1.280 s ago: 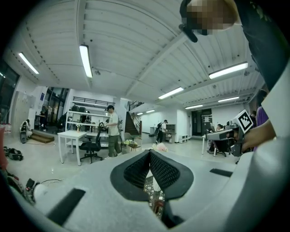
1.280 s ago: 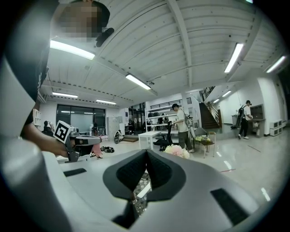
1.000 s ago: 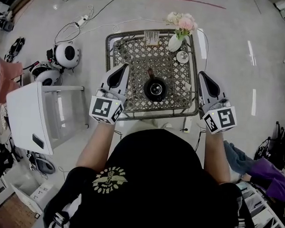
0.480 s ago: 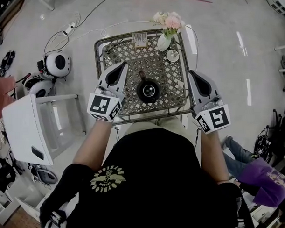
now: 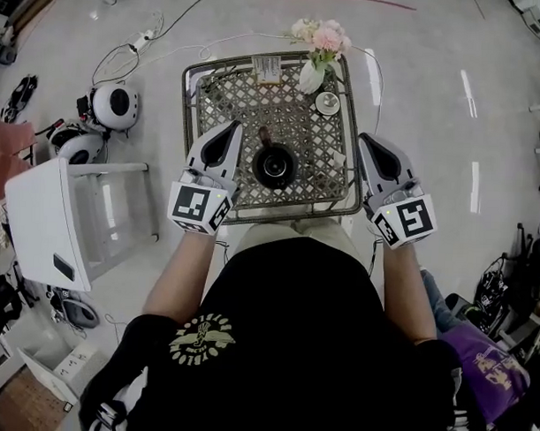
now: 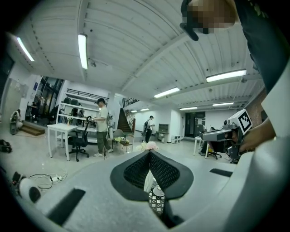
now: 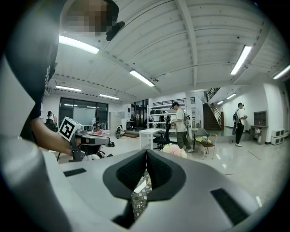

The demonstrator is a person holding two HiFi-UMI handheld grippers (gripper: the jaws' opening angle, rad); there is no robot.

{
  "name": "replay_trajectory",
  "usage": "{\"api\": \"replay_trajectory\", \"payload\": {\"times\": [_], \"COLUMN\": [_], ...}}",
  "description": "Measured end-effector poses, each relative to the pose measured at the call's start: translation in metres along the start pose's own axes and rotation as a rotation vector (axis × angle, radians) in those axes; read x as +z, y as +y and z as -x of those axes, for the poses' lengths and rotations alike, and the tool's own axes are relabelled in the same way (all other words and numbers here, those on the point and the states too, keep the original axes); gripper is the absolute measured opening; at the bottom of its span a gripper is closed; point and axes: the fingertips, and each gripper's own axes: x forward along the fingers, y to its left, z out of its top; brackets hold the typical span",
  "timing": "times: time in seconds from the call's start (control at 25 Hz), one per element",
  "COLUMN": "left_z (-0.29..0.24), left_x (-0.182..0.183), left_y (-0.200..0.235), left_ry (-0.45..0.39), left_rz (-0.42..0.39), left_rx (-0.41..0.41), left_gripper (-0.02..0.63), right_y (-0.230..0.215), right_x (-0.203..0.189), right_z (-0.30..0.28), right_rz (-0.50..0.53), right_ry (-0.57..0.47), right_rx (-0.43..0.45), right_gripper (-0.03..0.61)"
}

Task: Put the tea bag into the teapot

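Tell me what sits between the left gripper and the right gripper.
The round black teapot, on the grey metal lattice table, sits between the left gripper and right gripper; the head view shows it.

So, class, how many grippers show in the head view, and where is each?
2. The left gripper reaches over the table's left edge, the right gripper is beside its right edge, and the teapot stands between them. None seems hidden.

Lattice table [image 5: 192,110] with teapot [image 5: 274,165], vase [image 5: 309,77]
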Motion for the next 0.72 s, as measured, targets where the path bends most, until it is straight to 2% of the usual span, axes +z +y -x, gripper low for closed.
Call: {"api": "replay_trajectory", "payload": {"times": [0.36,0.56,0.72], "left_z": [0.023,0.025,0.034], "left_x": [-0.002,0.007,0.013], "left_y": [-0.002,-0.008,-0.013], "left_ry": [0.024,0.029,0.040], "left_rz": [-0.025,-0.066,-0.081], "left_rx": [0.107,0.136,0.174], "left_gripper": [-0.003,-0.003,-0.003], "right_y": [-0.019,-0.028,-0.034], "right_x": [-0.067,-0.120,-0.161], "right_z": [0.003,0.002,0.000], "right_rz": [0.099,0.103,0.067], "right_ry": [0.129,0.203,0.272], "right_rx": [0.040,0.065,0.086], "right_gripper": [0.008,0.008,0.015]}}
